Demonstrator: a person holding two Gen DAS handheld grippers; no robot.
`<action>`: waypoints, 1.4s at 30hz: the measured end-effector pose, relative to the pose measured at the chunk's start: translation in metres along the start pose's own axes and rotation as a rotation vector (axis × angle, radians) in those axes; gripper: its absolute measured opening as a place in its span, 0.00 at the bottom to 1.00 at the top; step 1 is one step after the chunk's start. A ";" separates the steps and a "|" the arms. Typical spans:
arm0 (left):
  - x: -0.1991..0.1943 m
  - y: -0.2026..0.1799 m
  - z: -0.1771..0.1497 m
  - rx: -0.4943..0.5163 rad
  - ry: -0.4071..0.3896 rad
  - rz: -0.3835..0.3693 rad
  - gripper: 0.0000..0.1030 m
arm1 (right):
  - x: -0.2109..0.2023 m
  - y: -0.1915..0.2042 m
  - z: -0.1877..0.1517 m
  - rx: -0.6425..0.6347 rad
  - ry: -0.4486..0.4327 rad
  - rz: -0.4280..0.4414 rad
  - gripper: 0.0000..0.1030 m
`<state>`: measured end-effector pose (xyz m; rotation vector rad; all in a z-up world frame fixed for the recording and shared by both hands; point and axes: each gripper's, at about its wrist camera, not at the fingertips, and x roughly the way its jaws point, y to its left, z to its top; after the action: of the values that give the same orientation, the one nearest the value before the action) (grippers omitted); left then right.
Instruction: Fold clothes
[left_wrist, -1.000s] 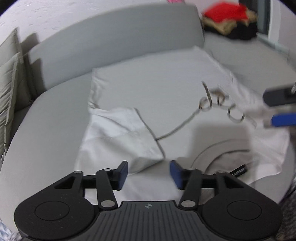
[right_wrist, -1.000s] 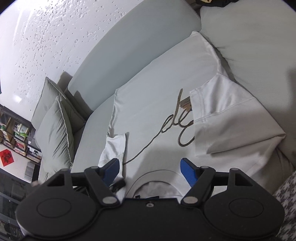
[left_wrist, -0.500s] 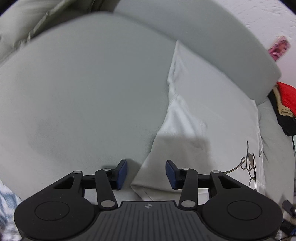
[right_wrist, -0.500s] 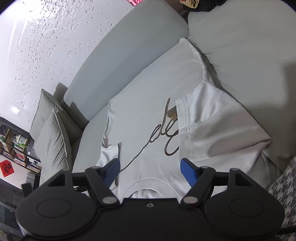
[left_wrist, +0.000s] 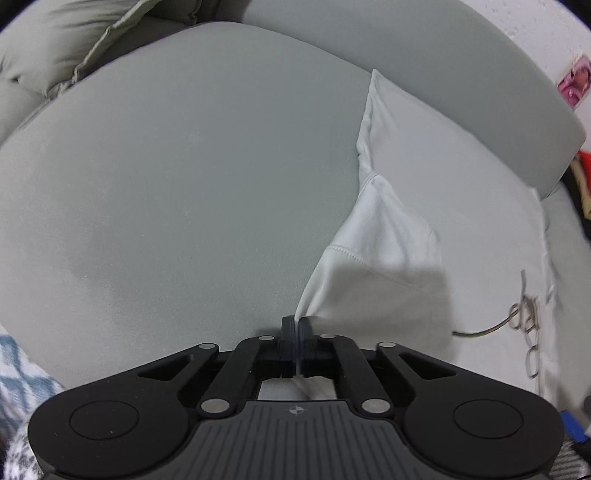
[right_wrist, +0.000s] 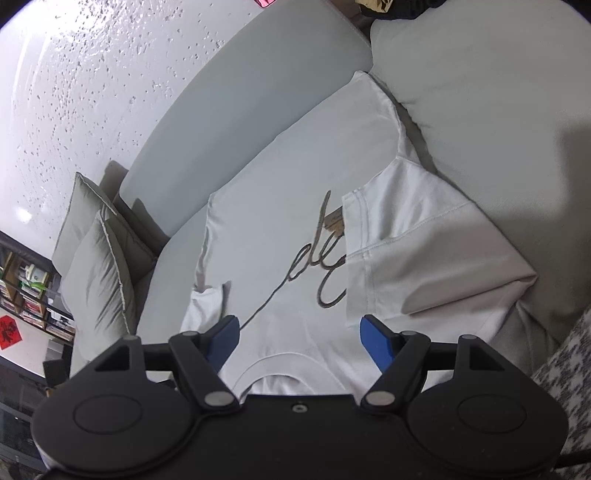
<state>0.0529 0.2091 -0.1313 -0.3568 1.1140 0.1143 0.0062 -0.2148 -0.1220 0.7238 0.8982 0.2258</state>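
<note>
White cotton fills both views: a short-sleeved T-shirt (right_wrist: 295, 206) lies spread face up on the grey sofa seat (left_wrist: 177, 192), its hem towards the sofa backrest (right_wrist: 266, 85) and its neckline (right_wrist: 273, 365) nearest the right gripper. A brown cursive script print (right_wrist: 321, 266) runs across the chest.

The left gripper (left_wrist: 296, 325) has its two fingers pressed together on the edge of the shirt's sleeve (left_wrist: 373, 258); a thin strip of white cloth shows pinched between them and comes out again behind them. From that pinch the sleeve rises ahead and to the right of the fingers, its stitched hem visible, while bare sofa seat lies ahead and to the left. Olive cushions (left_wrist: 74, 48) sit far ahead at the left.

The right gripper (right_wrist: 299, 338) hangs above the collar end of the shirt with its blue-padded fingers (right_wrist: 375, 338) spread wide and nothing between them. Ahead of the right finger, the other sleeve (right_wrist: 417, 251) is folded inwards over the body of the shirt, covering the end of the script. Ahead of the left finger, the sleeve the left gripper holds shows as a small raised flap. A large pale cushion (right_wrist: 480, 92) lies further ahead on the right, just beside the shirt's side edge.
</note>
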 end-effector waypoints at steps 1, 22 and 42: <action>-0.004 -0.003 -0.001 0.011 -0.011 0.019 0.13 | 0.000 -0.001 0.001 -0.003 -0.001 -0.006 0.69; 0.040 -0.080 0.035 0.228 -0.152 -0.084 0.12 | 0.098 -0.027 0.080 -0.100 -0.023 -0.249 0.32; -0.018 -0.052 -0.037 0.193 -0.133 -0.061 0.36 | -0.007 -0.049 0.021 -0.100 -0.059 -0.330 0.33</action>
<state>0.0271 0.1493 -0.1185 -0.2067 0.9730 -0.0233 0.0126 -0.2644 -0.1407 0.4778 0.9288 -0.0436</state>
